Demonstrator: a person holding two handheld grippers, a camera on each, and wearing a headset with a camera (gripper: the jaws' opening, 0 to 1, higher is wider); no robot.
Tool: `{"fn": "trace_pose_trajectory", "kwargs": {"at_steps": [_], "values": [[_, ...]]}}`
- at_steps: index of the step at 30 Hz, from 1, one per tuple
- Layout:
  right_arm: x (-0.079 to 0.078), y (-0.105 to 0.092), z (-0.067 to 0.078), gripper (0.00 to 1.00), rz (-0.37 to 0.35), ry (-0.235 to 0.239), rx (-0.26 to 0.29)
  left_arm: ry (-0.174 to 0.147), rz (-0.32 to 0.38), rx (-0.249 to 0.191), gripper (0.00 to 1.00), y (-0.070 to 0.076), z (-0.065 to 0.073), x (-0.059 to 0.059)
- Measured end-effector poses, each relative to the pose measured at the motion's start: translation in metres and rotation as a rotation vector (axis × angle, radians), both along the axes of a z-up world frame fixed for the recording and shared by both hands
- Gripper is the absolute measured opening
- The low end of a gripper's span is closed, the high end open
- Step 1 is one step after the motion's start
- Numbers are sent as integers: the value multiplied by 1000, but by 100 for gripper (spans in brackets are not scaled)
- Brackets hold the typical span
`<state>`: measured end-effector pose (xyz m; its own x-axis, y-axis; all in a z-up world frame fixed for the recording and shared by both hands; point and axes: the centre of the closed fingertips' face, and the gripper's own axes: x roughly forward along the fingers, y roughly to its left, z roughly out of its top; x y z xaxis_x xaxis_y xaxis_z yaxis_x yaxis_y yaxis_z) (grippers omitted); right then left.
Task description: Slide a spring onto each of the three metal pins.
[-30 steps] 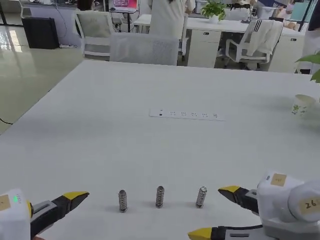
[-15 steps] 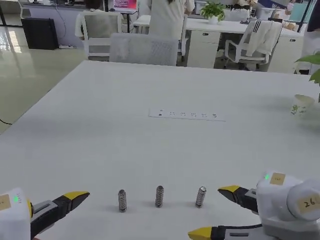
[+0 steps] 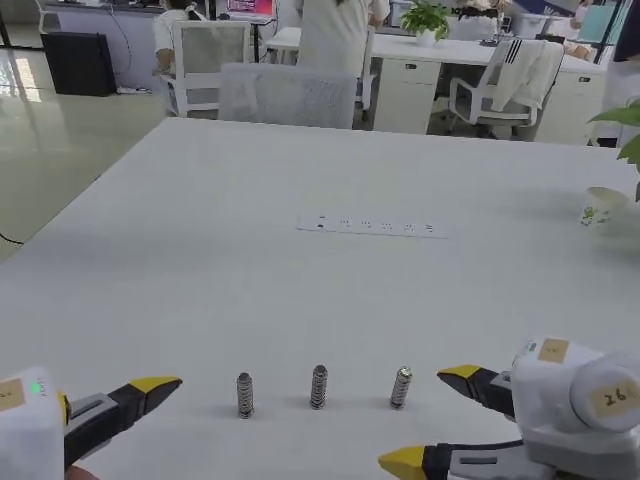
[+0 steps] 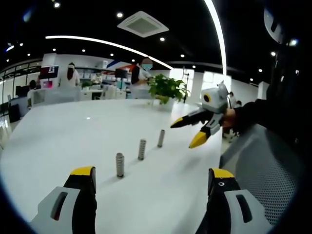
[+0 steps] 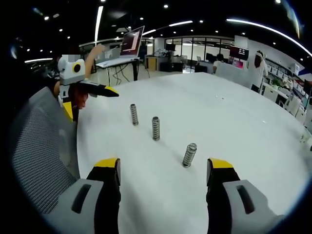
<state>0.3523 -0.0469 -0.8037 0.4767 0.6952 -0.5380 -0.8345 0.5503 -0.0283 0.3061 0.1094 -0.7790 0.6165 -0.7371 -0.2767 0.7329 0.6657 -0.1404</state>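
Near the front edge of the white table (image 3: pixel 200 280), the three pins (image 3: pixel 319 387) stand in a row, each with a spring (image 3: pixel 401 388) on it, between the two claws. The left claw (image 4: pixel 152 171) and the right claw (image 5: pixel 162 163) are both spread wide and hold nothing. The head view shows a power strip (image 3: pixel 365 228) at mid-table and a paper cup (image 3: pixel 603 208) near the right edge. The left gripper view shows a plant (image 4: pixel 166 87) behind the pins. Wide open surface lies beyond the pins. Office chairs (image 3: pixel 290 95) stand behind the table.
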Motion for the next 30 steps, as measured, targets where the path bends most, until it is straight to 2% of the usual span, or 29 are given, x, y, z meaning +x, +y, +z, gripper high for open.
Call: {"fn": "trace_pose_trajectory", "kwargs": {"at_steps": [9, 18, 30], "values": [[1, -2, 2, 71, -11, -9, -6, 4, -17, 8, 91, -2, -2, -3], [-1, 0, 0, 71, -6, -2, -2, 5, -2, 7, 91, 1, -2, -2], [2, 0, -1, 70, -5, 8, 10, 30, 0, 17, 90, 1, -7, -2]]}}
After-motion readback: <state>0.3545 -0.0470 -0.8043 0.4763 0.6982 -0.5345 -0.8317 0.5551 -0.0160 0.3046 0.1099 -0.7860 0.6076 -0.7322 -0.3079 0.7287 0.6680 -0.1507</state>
